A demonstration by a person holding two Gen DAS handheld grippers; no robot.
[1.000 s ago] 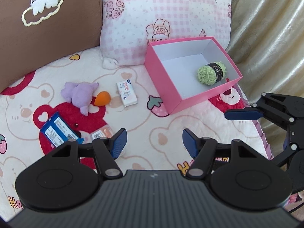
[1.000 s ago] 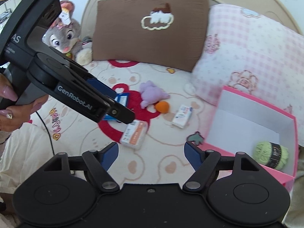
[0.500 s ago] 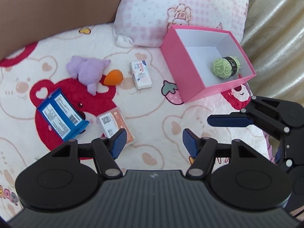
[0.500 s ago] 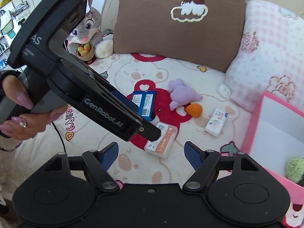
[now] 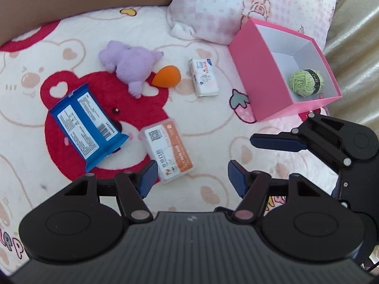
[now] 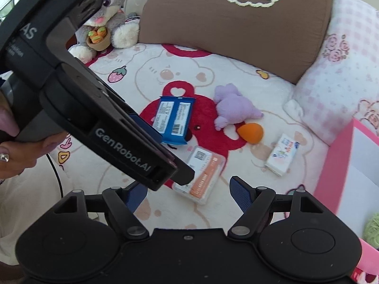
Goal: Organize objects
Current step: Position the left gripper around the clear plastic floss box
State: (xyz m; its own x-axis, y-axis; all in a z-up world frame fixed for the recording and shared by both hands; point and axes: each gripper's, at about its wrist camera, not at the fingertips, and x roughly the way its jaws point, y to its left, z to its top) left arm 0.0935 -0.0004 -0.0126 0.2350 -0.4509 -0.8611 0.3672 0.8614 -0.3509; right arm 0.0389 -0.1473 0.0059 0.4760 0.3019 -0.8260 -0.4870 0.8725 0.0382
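**Both grippers hover empty above the scattered things on the bed**

The left gripper hangs over the bear-print blanket with its jaws spread and nothing between them. Just ahead of its left finger, almost touching the blue pad, lies the orange-and-white card case, tilted. Further ahead and to the left sits the blue snack packet, label side up. Beyond both, well ahead of the jaws, the purple plush toy lies touching the orange egg-shaped sponge, and the small white tissue pack sits just to the right of the sponge. Ahead and to the right of the jaws stands the pink box, open at the top, with a ball of green yarn inside it.

The right gripper is likewise spread wide and empty. From its own camera the card case lies straight ahead between the two fingers' line, partly hidden by the tip of the left gripper, which crosses in from the left in a person's hand. The pink box stands off to the right of these jaws.
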